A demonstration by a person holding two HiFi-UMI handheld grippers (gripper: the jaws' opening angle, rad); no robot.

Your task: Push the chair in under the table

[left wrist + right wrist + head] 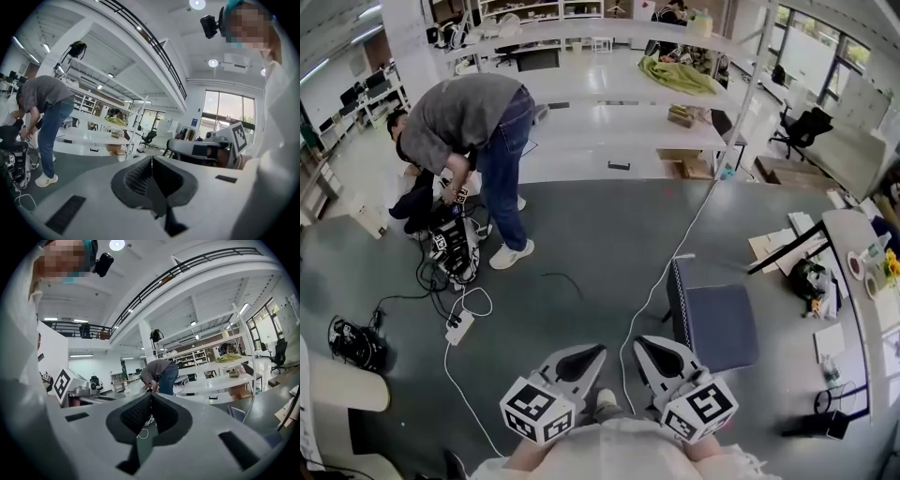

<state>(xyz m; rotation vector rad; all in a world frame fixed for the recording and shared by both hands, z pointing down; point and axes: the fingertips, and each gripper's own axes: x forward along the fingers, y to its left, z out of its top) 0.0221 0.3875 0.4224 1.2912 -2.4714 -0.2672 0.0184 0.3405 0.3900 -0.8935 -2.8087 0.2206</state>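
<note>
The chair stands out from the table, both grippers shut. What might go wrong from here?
The white cable lies on the floor beside the chair; its base may snag it when pushed. A black bag at the table edge nearest the chair could block it. The left gripper and right gripper are shut, so their tips might slip off.

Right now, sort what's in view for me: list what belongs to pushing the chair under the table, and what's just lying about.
Belongs to the job: chair; table; left hand-held gripper, shut; right hand-held gripper, shut.

Just lying about: power strip; green cloth; cardboard box.
</note>
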